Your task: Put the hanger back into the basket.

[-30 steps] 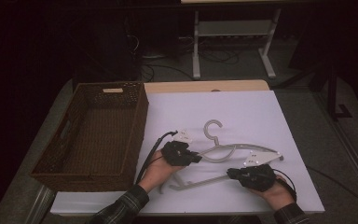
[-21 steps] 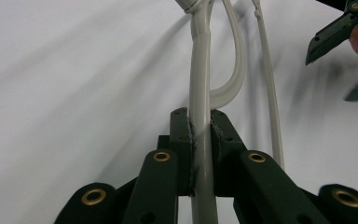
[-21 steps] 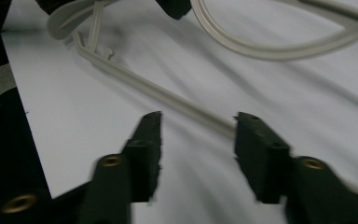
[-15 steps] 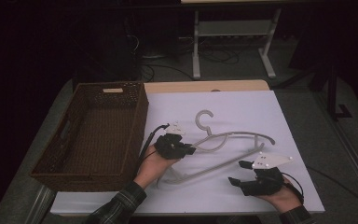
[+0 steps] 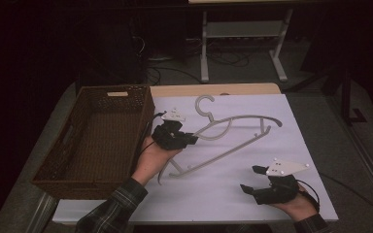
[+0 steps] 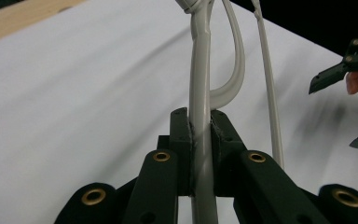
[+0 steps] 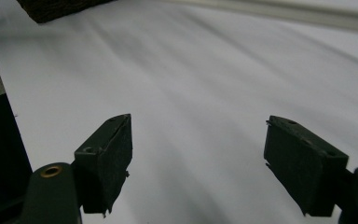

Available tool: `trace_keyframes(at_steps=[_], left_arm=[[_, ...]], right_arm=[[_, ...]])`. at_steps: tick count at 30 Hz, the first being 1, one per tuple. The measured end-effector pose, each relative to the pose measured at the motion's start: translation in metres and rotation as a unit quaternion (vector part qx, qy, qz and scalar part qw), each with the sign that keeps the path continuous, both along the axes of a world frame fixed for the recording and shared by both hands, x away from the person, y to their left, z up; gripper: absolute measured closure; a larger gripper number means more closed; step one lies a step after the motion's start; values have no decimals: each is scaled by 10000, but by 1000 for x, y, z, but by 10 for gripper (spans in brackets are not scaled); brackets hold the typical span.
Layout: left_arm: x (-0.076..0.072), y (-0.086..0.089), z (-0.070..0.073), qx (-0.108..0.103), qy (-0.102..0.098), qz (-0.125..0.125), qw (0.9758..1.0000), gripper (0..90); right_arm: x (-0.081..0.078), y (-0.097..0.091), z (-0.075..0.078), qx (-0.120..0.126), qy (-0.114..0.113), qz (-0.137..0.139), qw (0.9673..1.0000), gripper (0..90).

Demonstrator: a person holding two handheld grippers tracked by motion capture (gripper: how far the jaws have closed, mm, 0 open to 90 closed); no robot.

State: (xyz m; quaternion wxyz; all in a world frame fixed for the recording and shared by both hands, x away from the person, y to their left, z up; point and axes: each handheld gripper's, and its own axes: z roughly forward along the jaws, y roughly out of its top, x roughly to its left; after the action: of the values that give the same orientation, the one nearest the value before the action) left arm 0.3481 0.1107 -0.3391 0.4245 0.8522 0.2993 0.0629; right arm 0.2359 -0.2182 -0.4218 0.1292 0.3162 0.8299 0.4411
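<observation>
1. Near the middle of the white tabletop (image 5: pixel 315 145), a pale grey plastic clothes hanger (image 5: pixel 233 127) is held tilted, its lower end toward the front edge, its hook toward the back edge.
2. Its long axis runs from front left to back right, across the tabletop.
3. The left gripper (image 5: pixel 175 137) is clamped on the hanger's upper arm; in the left gripper view the jaws pinch the grey bar (image 6: pixel 200 140) tightly between them.
4. The right gripper (image 5: pixel 255 180) sits near the front right corner, jaws spread wide and empty, well apart from the hanger, which lies to its left and beyond.
5. Half a second ago the right gripper sat closer to the hanger; a second ago both grippers were on it.
6. A dark brown woven wicker basket (image 5: pixel 53 167) stands along the left edge, nearer the left hand.
</observation>
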Motion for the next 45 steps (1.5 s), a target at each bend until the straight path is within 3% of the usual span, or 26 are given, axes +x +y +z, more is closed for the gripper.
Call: trace_keyframes(at_steps=[12,22,24,30,37,45], left_arm=[[9,35,38,-91,-225,238,9994,819],[5,79,55,75,-448,528,9976,820],[4,89,58,116,-482,594,9970,820],[3,120,69,207,-559,836,9947,820],[3,153,80,390,-739,1075,9907,820],[1,189,79,424,-881,1396,9854,820]], right_arm=[[2,-1,-4,41,-34,-88,9999,192],[4,0,-6,10,-51,-189,9998,109],[4,-1,-4,9,-74,-313,9995,65],[6,-7,-1,156,-121,-558,9982,27],[7,-9,-2,159,-91,-628,9979,27],[9,-10,-4,154,-48,-699,9974,33]])
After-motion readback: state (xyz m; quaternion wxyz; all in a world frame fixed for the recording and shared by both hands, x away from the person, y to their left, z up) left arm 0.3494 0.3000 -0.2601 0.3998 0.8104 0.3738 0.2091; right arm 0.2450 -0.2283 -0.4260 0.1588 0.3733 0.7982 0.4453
